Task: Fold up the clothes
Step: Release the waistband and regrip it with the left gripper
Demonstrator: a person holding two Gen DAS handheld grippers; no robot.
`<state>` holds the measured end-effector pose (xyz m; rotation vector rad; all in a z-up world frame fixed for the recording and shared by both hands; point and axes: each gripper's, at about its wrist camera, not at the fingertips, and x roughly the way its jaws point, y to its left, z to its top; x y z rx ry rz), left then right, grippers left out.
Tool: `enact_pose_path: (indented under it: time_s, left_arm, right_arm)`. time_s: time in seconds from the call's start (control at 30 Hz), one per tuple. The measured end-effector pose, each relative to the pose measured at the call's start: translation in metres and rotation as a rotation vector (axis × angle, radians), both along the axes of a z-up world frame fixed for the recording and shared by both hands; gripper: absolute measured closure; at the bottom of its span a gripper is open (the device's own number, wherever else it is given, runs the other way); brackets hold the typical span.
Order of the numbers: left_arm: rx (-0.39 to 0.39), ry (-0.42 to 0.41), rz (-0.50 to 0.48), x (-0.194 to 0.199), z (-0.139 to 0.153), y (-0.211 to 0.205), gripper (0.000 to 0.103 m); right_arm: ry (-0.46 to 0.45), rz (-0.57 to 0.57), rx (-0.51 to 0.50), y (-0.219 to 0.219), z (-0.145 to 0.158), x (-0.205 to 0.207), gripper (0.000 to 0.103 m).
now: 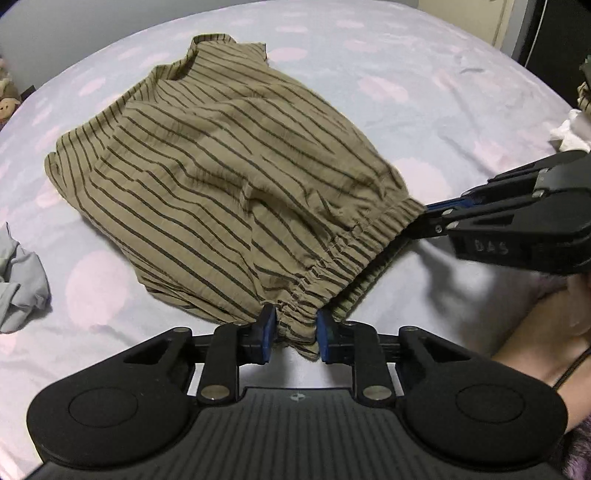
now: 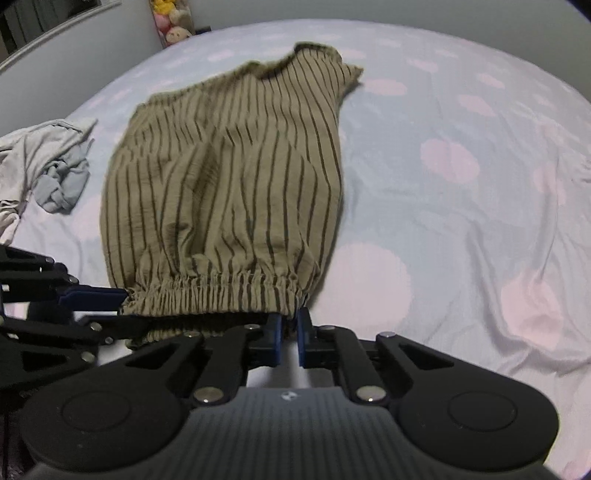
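Lying on the bed sheet (image 1: pixel 424 92), striped olive shorts (image 1: pixel 229 166) with the elastic waistband (image 2: pixel 218 291) nearest the cameras. Left gripper (image 1: pixel 295 336): jaws nearly closed, pinching one bunched waistband corner. Right gripper (image 2: pixel 290 336): jaws almost together, clamping the opposite waistband corner. Crumpled grey garment (image 2: pixel 48 162) lies apart on the sheet, toward the left gripper's side; plush toys (image 2: pixel 173 22) beyond the bed.

To my right of the striped shorts (image 2: pixel 229 192) the bedsheet (image 2: pixel 461 229) lies bare, so I could pass freely there. On the left, a crumpled grey garment (image 2: pixel 55 166) sits near the shorts, narrowing that side.
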<state>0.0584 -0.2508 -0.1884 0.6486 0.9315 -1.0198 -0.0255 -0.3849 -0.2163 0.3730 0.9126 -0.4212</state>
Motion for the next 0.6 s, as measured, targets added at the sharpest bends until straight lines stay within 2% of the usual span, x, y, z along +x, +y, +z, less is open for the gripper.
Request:
enact_pose_path:
  time_s: [0.17,0.2,0.27,0.3,0.33,0.47,0.6]
  left_arm:
    - [-0.015,-0.041,-0.015,-0.007,0.009,0.008,0.078]
    - [-0.018,-0.054,-0.023,-0.009,0.013,0.010,0.077]
    - [-0.028,-0.083,-0.049,-0.016,0.020,0.016,0.070]
    - [-0.021,-0.118,-0.072,-0.021,0.022,0.016,0.064]
    - [-0.012,-0.155,-0.096,-0.027,0.023,0.016,0.062]
    - [0.066,-0.319,-0.197,-0.049,0.017,0.005,0.062]
    - [0.144,-0.403,-0.315,-0.063,0.003,-0.007,0.062]
  right_arm:
    - [-0.062,-0.012,0.036,-0.001,0.007,-0.012,0.084]
    - [-0.090,-0.009,0.029,0.001,0.012,-0.018,0.071]
    - [-0.135,-0.006,0.005,0.005,0.021,-0.028,0.063]
    - [-0.156,-0.006,-0.005,0.006,0.025,-0.033,0.063]
    - [-0.172,-0.010,-0.009,0.006,0.028,-0.037,0.063]
    - [-0.218,-0.056,0.022,0.000,0.031,-0.048,0.063]
    - [-0.231,-0.083,0.059,-0.004,0.029,-0.050,0.061]
